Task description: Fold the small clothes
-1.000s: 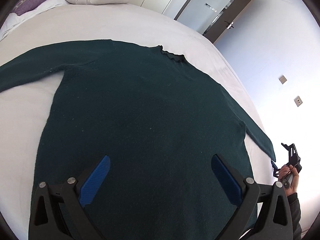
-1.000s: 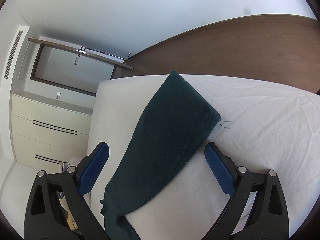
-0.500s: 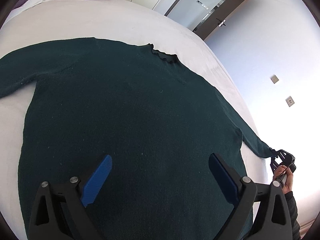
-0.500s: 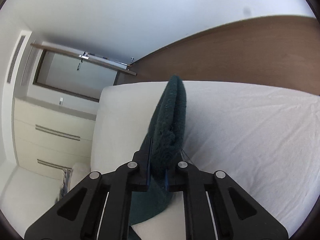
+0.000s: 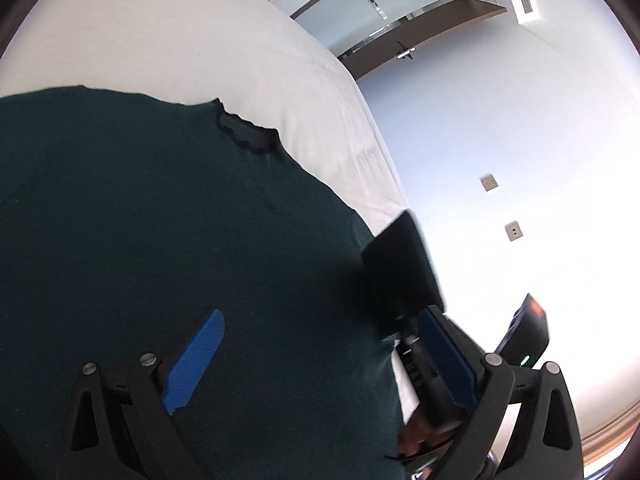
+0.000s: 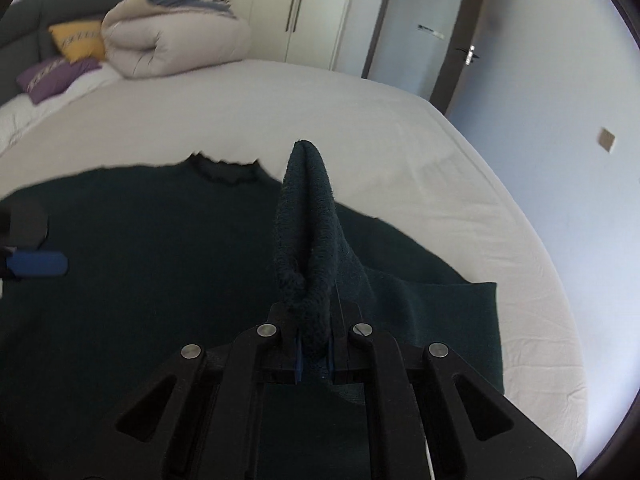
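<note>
Where a second ago the right claw (image 6: 314, 354) stood wide open around the sleeve end lying flat on the white bed sheet (image 6: 460, 184), it is now clenched on that dark green knitted sleeve cuff (image 6: 308, 236), its jaws having closed within the last second with the cuff between them. The cuff stands up from the pinch as a bunched peak, and the sleeve behind it is lifted and doubled over toward the body of the dark green knitted sweater (image 6: 140, 248), which lies spread flat on the bed. The right view has swung round: earlier it faced a brown headboard wall and drawers, now it looks across the sweater toward its ruffled neckline (image 6: 224, 170).

The left claw (image 5: 320, 364) hangs released over the sweater's lower body, blue pads apart, nothing between them. In its view the raised sleeve fold (image 5: 400, 268) now rises just beyond its right finger, where earlier the sleeve lay stretched out flat toward the bed's edge.

Farther off on the bed sit a rolled beige duvet (image 6: 172, 44), a yellow cushion (image 6: 78, 42) and a purple cushion (image 6: 56, 74). Beyond them stand pale wardrobe doors (image 6: 312, 4) and a dark-framed door (image 6: 460, 32). No container shows in either view.
</note>
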Motion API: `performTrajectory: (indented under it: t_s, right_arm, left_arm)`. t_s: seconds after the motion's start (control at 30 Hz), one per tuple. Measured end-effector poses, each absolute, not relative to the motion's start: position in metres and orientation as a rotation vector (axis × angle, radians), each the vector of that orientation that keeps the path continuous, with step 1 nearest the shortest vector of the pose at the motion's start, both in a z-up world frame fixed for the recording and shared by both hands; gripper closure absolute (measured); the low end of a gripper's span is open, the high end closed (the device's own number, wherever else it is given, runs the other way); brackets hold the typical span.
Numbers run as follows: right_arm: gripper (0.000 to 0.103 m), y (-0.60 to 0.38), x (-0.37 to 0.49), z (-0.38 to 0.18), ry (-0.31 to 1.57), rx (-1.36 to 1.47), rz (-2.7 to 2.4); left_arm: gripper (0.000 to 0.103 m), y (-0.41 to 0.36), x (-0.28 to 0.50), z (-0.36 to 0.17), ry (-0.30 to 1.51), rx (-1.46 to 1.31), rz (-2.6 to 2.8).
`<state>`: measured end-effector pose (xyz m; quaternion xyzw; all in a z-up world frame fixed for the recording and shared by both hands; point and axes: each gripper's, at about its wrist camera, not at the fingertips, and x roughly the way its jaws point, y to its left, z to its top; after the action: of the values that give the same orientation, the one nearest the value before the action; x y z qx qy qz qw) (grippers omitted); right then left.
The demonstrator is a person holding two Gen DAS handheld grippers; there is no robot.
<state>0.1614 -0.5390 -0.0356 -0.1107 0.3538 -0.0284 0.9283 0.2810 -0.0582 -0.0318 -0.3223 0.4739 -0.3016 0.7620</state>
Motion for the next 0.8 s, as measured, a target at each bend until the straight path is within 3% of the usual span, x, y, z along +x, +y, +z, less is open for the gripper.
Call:
performTrajectory:
  t_s: [0.17, 0.23, 0.33, 0.37, 0.4, 0.47, 0.53, 0.57, 0.63, 0.8]
  right_arm:
    - [0.096, -0.497, 0.167, -0.076, 0.803, -0.238, -0.043]
    - [0.091, -0.494, 0.159, -0.089, 0.823, -0.174, -0.009]
    - [0.061, -0.499, 0.156, -0.093, 0.840, 0.021, 0.112]
    - [0.041, -0.512, 0.149, -0.089, 0.820, 0.101, 0.127]
    - [0.032, -0.524, 0.141, -0.085, 0.785, 0.174, 0.128]
    - [0.027, -0.548, 0.122, -0.082, 0.721, 0.303, 0.127]
    - [0.027, -0.577, 0.121, -0.087, 0.739, 0.419, 0.129]
    - [0.027, -0.588, 0.117, -0.089, 0.751, 0.477, 0.141]
    - [0.027, -0.598, 0.110, -0.091, 0.760, 0.591, 0.160]
    - [0.027, -0.618, 0.089, -0.116, 0.784, 0.788, 0.213]
  left_arm:
    - [0.003, -0.082, 0.307, -0.065, 1.188, -0.762, -0.707]
    - [0.004, -0.097, 0.310, -0.082, 1.264, -0.753, -0.716]
    - [0.004, -0.120, 0.310, -0.089, 1.301, -0.691, -0.726]
    - [0.004, -0.126, 0.308, -0.087, 1.300, -0.674, -0.724]
    - [0.004, -0.131, 0.307, -0.086, 1.296, -0.665, -0.727]
    - [0.016, -0.143, 0.302, -0.086, 1.303, -0.653, -0.735]
    - [0.047, -0.153, 0.303, -0.093, 1.334, -0.622, -0.707]
    - [0.055, -0.158, 0.303, -0.094, 1.340, -0.587, -0.683]
    - [0.093, -0.159, 0.303, -0.094, 1.334, -0.535, -0.640]
    - [0.096, -0.130, 0.311, -0.073, 1.261, -0.520, -0.611]
